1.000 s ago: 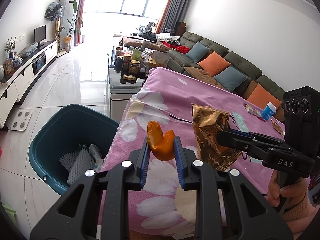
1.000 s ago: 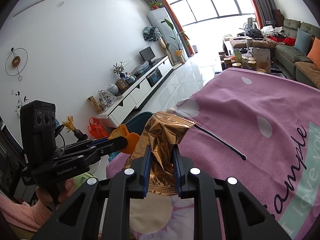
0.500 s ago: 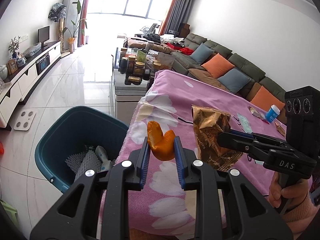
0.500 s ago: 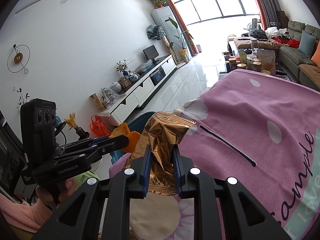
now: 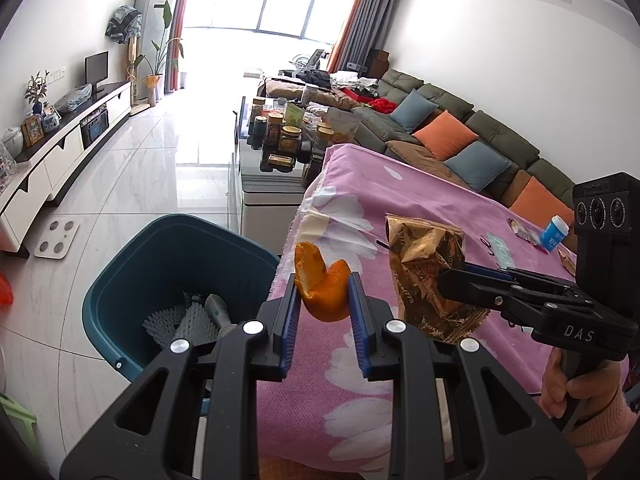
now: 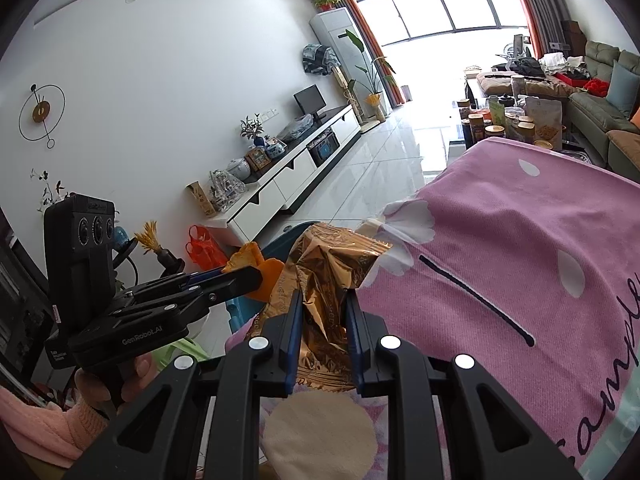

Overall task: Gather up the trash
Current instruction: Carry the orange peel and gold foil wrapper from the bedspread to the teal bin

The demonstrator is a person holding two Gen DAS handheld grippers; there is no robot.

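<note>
My left gripper (image 5: 322, 300) is shut on a curled orange peel (image 5: 320, 286), held above the left edge of the pink flowered tablecloth (image 5: 400, 200). My right gripper (image 6: 322, 312) is shut on a crumpled gold foil snack bag (image 6: 326, 272), held above the same cloth. The bag also shows in the left wrist view (image 5: 424, 272), just right of the peel. A teal bin (image 5: 160, 256) stands on the floor to the left below the table edge; it holds white foam netting (image 5: 180, 320) and a grey object. The left gripper shows in the right wrist view (image 6: 244, 278).
A blue-capped small bottle (image 5: 554, 234) and wrappers (image 5: 520, 228) lie on the far right of the cloth. A low table with jars (image 5: 280, 136) stands beyond, a sofa (image 5: 460, 136) at right, a TV cabinet (image 5: 60, 152) at left, a white scale (image 5: 56, 238) on the floor.
Both grippers keep their hold. The left gripper has shifted left and a little back, so more of the teal bin's inside shows.
</note>
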